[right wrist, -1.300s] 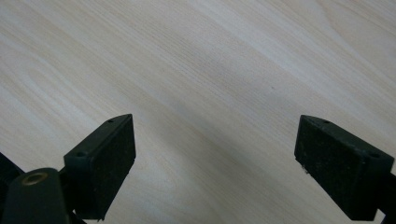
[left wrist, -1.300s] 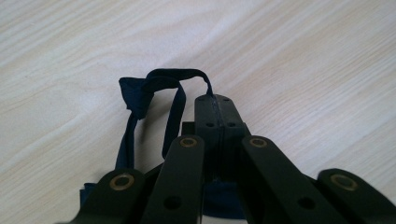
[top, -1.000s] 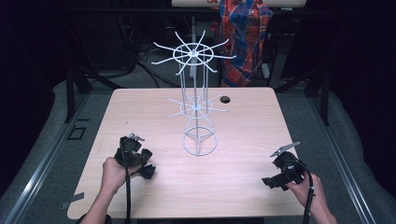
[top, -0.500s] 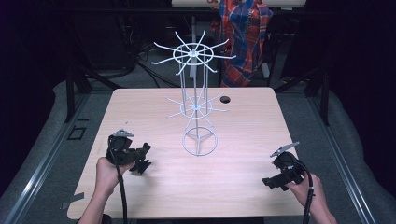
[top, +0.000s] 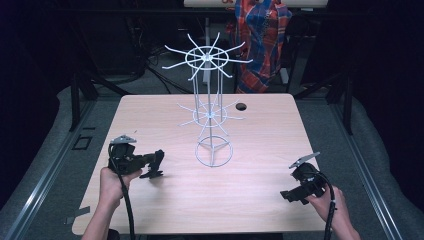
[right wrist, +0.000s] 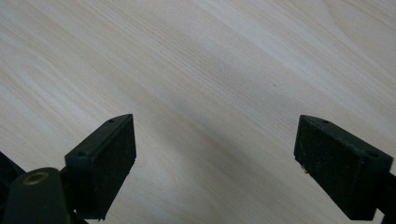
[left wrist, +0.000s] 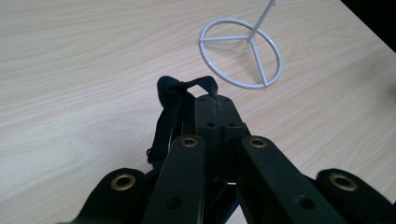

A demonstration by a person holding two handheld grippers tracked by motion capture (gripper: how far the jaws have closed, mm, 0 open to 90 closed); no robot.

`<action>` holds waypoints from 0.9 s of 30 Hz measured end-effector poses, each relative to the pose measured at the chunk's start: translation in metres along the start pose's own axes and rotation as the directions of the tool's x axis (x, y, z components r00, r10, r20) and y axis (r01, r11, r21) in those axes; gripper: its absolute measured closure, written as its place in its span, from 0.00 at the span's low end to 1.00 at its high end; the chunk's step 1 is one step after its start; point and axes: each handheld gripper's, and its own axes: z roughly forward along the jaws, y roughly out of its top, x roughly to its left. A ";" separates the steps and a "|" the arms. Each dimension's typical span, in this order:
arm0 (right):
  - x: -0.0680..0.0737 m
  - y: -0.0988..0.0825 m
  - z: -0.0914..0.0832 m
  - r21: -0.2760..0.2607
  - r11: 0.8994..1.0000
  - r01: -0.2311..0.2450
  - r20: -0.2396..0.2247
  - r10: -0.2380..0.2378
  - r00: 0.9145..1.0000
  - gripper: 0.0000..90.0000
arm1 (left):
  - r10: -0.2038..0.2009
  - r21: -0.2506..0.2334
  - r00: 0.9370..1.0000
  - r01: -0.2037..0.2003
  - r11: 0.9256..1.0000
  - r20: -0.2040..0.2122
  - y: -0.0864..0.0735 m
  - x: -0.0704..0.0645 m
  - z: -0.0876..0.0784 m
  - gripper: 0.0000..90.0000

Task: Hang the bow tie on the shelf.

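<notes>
While the left gripper (top: pixel 156 165) is held above the near left part of the wooden table (top: pixel 260 200), its jaws are pressed together on a thin black strap (left wrist: pixel 180 93), a loop of which is seen sticking out past the jaw tips in the left gripper view. More of the strap is seen hanging down along the left side of the jaws there. What the strap belongs to cannot be told. The gripper is pointed toward the white wire rack (top: pixel 212 112), whose ring-shaped base (left wrist: pixel 240 53) is seen on the table just beyond the jaw tips, apart from them. The rack is stood upright near the middle of the table, with two tiers of bare wire arms spread out from its post.

The right gripper (top: pixel 289 196) is held low over the near right part of the table, well apart from the rack. Its jaws are spread wide in the right gripper view, and bare wood grain is seen between the two black pads (right wrist: pixel 105 161).
</notes>
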 end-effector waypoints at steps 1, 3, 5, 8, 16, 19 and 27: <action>0.000 0.000 0.000 0.000 1.000 0.000 0.000 0.000 1.000 0.14 | -0.004 -0.006 1.000 0.004 1.000 0.004 0.000 0.000 -0.001 1.00; 0.000 0.000 0.000 0.002 1.000 0.002 -0.001 -0.002 1.000 0.14 | -0.007 -0.018 1.000 0.007 1.000 0.009 0.001 0.000 -0.002 1.00; 0.000 0.000 0.001 0.000 1.000 -0.001 -0.001 0.001 1.000 0.14 | -0.008 -0.031 1.000 0.008 0.999 0.017 0.003 -0.001 -0.004 1.00; 0.000 0.000 0.001 0.003 1.000 0.000 -0.001 0.000 1.000 0.14 | -0.013 -0.044 1.000 0.014 0.999 0.023 0.005 -0.001 -0.006 1.00; 0.000 0.000 0.002 0.002 1.000 -0.004 0.001 0.004 1.000 0.14 | -0.011 -0.070 1.000 0.013 0.997 0.027 0.010 -0.003 -0.006 1.00; 0.000 0.000 0.002 0.013 1.000 0.008 0.003 -0.008 1.000 0.14 | -0.012 -0.075 1.000 0.014 0.997 0.027 0.012 -0.003 -0.007 1.00; 0.000 0.000 0.003 0.016 1.000 0.005 0.004 -0.005 1.000 0.14 | -0.023 -0.093 0.999 0.026 0.995 0.026 0.016 -0.001 -0.009 1.00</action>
